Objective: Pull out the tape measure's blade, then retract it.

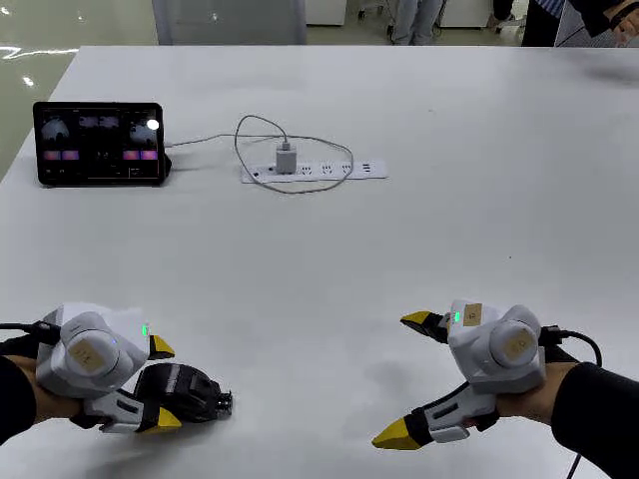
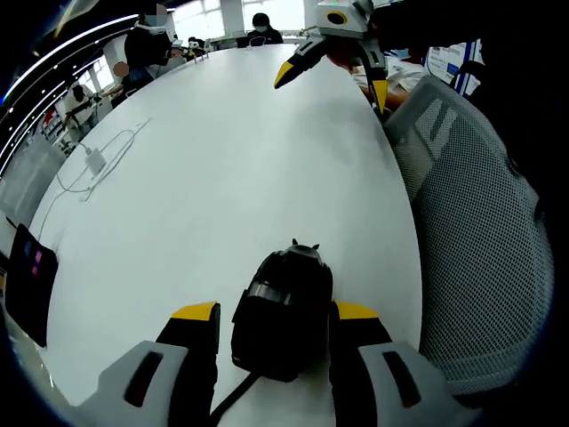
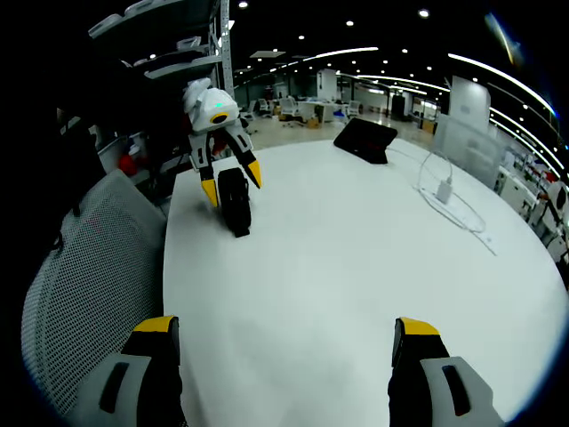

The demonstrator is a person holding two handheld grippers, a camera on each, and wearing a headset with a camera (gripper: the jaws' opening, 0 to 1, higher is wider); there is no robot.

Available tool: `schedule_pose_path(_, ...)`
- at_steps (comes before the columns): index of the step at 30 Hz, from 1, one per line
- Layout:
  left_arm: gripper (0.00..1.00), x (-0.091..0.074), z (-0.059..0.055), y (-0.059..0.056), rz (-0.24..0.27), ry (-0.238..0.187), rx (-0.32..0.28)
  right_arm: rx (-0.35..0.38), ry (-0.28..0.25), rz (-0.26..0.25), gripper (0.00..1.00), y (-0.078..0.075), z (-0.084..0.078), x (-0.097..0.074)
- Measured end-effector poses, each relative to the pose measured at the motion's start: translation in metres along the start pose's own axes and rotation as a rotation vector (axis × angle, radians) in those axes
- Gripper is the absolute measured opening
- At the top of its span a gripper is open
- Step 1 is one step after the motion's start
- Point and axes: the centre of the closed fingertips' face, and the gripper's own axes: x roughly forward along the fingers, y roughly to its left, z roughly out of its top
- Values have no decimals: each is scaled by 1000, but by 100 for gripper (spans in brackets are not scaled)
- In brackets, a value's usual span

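Observation:
The black tape measure (image 1: 182, 391) rests on the white table (image 1: 329, 249) at the near left, its blade tip pointing right and no blade drawn out. My left gripper (image 1: 158, 383) is shut on its case; in the left gripper view the tape measure (image 2: 283, 311) sits tight between the yellow-tipped fingers (image 2: 196, 313). My right gripper (image 1: 411, 377) hovers open at the near right with nothing between its yellow tips, well apart from the tape. In the right gripper view the tape measure (image 3: 235, 203) stands far off under the left gripper (image 3: 229, 181).
A tablet (image 1: 99, 143) stands at the far left. A white power strip (image 1: 315, 171) with a charger and looped cable lies at the table's back middle. A mesh chair (image 2: 480, 231) is beside the near table edge. People stand beyond the far edge.

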Motion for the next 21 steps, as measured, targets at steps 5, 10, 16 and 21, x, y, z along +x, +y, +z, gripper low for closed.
schedule_pose_path(5, 38, 8, -4, -2, -5, 38, 51, -11, -1, 15, 99, 3, 4, 7)
schedule_pose_path(10, 36, 8, -4, 0, 1, 38, 45, -17, -4, 26, 99, 4, 9, 13)
schedule_pose_path(16, 35, 8, -3, -1, 2, 27, 42, -25, -3, 39, 99, 5, 12, 23)
schedule_pose_path(21, 34, 8, -2, 2, 17, 26, -5, -57, -12, 51, 99, 6, 17, 34)
